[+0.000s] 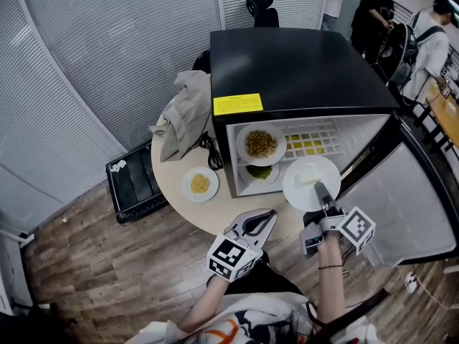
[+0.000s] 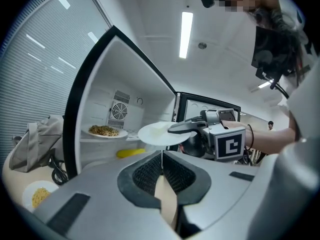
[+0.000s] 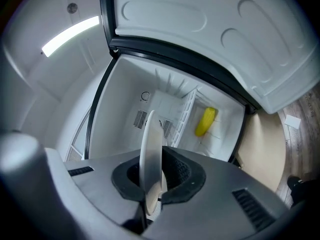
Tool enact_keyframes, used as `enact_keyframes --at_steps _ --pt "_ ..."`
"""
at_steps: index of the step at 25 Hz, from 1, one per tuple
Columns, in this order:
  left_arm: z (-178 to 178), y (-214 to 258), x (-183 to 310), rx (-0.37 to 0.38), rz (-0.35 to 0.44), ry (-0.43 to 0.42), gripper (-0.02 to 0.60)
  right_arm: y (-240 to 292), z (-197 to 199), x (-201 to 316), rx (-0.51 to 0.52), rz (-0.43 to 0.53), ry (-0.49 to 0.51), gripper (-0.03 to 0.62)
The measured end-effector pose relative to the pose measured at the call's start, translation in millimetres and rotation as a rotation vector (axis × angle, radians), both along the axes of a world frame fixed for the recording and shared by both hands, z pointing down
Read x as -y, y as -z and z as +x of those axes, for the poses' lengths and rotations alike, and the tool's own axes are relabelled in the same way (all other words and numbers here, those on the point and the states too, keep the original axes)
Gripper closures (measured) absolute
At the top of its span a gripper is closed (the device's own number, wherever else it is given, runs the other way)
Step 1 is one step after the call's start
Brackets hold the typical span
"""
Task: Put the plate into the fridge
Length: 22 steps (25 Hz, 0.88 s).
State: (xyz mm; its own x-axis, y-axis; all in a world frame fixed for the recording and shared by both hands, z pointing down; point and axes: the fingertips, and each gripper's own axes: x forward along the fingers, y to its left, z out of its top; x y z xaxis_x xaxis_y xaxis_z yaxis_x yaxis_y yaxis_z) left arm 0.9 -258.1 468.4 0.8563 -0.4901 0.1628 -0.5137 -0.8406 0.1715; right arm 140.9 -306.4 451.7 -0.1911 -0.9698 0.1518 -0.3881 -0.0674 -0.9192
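Observation:
A white plate [image 1: 311,183] hangs in front of the open black fridge [image 1: 301,70], level with its lower shelf. My right gripper [image 1: 320,190] is shut on the plate's near rim; in the right gripper view the plate [image 3: 150,154] stands edge-on between the pads. The left gripper view shows the plate [image 2: 159,133] from the side, with the right gripper [image 2: 190,129] clamped on it. My left gripper [image 1: 251,224] hovers over the table's front edge, left of the plate, shut and empty [image 2: 162,170].
Inside the fridge are a plate of noodles [image 1: 261,144] on the upper shelf, a plate of greens [image 1: 259,172] below, and a yellow oblong thing [image 3: 205,121]. The door [image 1: 409,192] swings open to the right. A small food plate [image 1: 200,184] and a grey bag [image 1: 185,113] sit on the round table [image 1: 179,167].

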Motion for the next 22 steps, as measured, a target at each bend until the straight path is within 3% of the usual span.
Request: enact_keyframes --at_steps 22 --pt "34.6 1.6 61.2 0.047 0.012 0.018 0.568 -6.1 29.6 116.1 0.015 -0.005 -0.017 0.574"
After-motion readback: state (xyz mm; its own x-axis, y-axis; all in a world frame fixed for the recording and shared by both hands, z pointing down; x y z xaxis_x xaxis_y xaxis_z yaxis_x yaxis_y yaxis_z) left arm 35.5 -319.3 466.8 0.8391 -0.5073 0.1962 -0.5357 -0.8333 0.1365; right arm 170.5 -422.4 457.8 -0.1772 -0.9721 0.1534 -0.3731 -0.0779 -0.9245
